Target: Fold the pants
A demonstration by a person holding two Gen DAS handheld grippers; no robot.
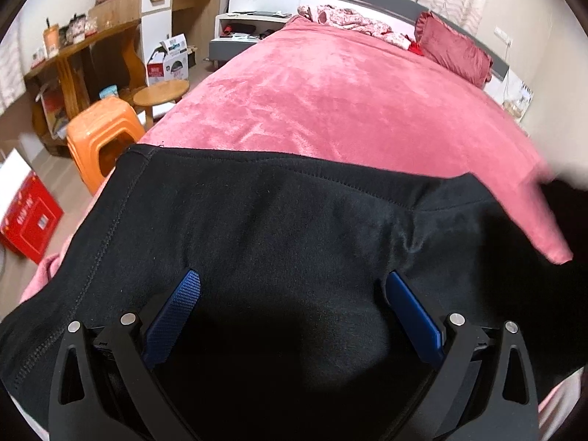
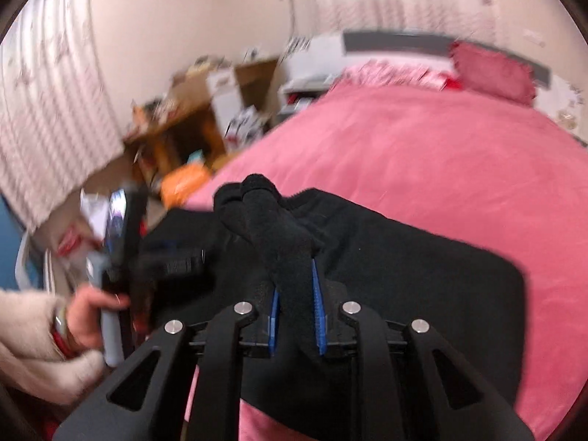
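Black pants (image 1: 279, 220) lie spread across the near end of a bed covered in a pink blanket (image 1: 330, 92), filling the lower half of the left wrist view from about 9 o'clock round to 3 o'clock. The left gripper (image 1: 292, 286) hangs over the dark cloth with its blue-padded fingers (image 1: 187, 294) standing wide apart, nothing clamped between them. A stitched hem of the pants runs across the middle of that view, with bare blanket beyond it toward 12 o'clock.

In the right wrist view, blurred by motion, the right gripper (image 2: 296, 275) is pinched narrow on a bunched fold of the pants (image 2: 404, 275), its blue pads (image 2: 319, 308) pressing either side of a ridge of black fabric that rises above the fingertips toward 12 o'clock. The rest of the garment lies flat on the blanket (image 2: 441, 154) to the right of the jaws, toward 3 o'clock.

At 9 o'clock in that view, a person's left hand (image 2: 86, 316), in a pale fleecy sleeve (image 2: 25, 330), grips the handle of the other tool.

A red pillow (image 1: 454, 49) rests at the head of the bed near 1 o'clock in the left wrist view. An orange plastic stool (image 1: 103, 136) and a round wooden stool (image 1: 160, 92) stand on the floor at 10 o'clock, beside a cluttered wooden desk (image 1: 92, 40).
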